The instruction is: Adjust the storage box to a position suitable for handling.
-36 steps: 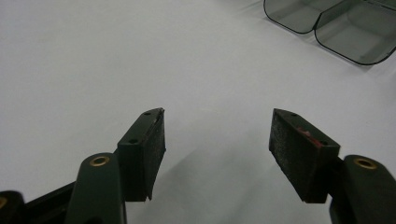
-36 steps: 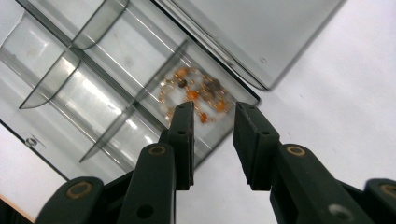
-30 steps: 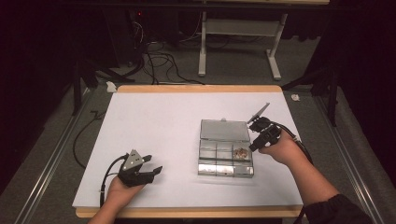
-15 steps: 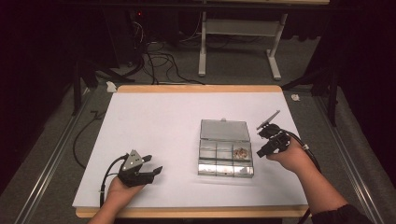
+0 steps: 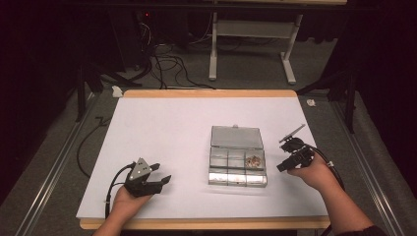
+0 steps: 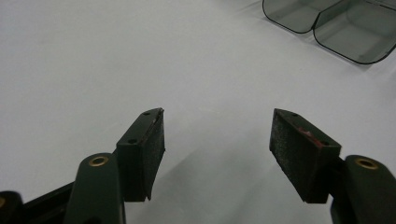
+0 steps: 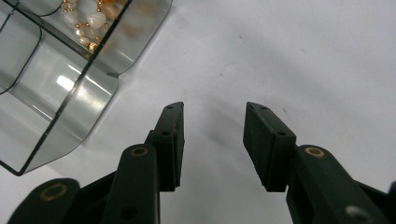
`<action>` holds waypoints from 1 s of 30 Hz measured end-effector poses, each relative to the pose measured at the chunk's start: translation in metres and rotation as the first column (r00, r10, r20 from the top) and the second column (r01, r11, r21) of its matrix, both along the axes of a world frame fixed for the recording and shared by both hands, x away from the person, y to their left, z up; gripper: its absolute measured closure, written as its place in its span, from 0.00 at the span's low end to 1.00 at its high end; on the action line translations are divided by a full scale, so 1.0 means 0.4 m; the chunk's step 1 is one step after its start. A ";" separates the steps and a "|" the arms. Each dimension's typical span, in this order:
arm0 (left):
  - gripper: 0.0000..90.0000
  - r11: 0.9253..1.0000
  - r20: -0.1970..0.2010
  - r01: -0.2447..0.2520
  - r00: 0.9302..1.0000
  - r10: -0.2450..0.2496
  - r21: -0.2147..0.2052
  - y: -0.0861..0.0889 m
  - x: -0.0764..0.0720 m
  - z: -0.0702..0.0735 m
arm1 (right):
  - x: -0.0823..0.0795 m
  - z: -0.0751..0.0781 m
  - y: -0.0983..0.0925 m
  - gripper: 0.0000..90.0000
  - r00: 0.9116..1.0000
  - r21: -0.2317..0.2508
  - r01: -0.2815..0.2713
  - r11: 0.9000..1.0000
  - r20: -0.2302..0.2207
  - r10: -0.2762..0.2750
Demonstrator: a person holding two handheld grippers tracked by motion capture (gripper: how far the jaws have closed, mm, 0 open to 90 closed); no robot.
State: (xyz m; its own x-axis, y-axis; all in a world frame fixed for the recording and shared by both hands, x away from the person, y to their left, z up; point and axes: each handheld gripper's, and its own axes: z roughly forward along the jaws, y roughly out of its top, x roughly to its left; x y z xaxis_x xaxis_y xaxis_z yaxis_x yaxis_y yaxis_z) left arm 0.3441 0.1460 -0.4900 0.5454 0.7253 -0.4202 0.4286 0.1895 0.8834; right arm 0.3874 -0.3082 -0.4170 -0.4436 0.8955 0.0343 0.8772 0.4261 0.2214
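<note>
While lid lies back: clear box [image 5: 238, 162] holds beads | right gripper [image 5: 291, 160] jaws parted, just widened, empty

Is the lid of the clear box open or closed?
Open: the lid lies folded back behind the clear box, and beads show in one compartment.

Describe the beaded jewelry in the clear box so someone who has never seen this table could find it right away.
On the white table sits a clear compartment box with its lid open, right of centre. In its upper row of compartments, look at the rightmost one, on the side where the right tool is. The beaded jewelry lies there, a cluster of pale and orange beads; the neighbouring compartments look empty.
</note>
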 end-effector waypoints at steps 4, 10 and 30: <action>0.40 1.000 -0.003 0.000 1.000 0.000 0.000 0.001 0.001 0.000 | -0.016 -0.006 -0.014 0.63 0.999 0.030 0.020 0.999 0.041 -0.021; 0.40 1.000 -0.003 -0.002 1.000 0.002 0.000 0.001 0.001 0.000 | -0.041 -0.024 -0.029 0.62 0.991 0.079 0.040 0.996 0.126 -0.050; 0.43 1.000 -0.025 -0.021 0.999 0.020 -0.022 0.006 0.009 0.002 | -0.139 -0.098 -0.061 0.62 0.908 0.226 0.094 0.970 0.381 -0.176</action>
State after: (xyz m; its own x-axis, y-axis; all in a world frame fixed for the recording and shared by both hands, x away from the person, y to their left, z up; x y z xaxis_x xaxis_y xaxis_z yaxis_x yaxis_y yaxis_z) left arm 0.3479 0.1486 -0.4892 0.5197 0.7264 -0.4496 0.4458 0.2184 0.8681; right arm 0.3318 -0.3325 -0.4562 -0.3329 0.9408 0.0643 0.7454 0.2208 0.6290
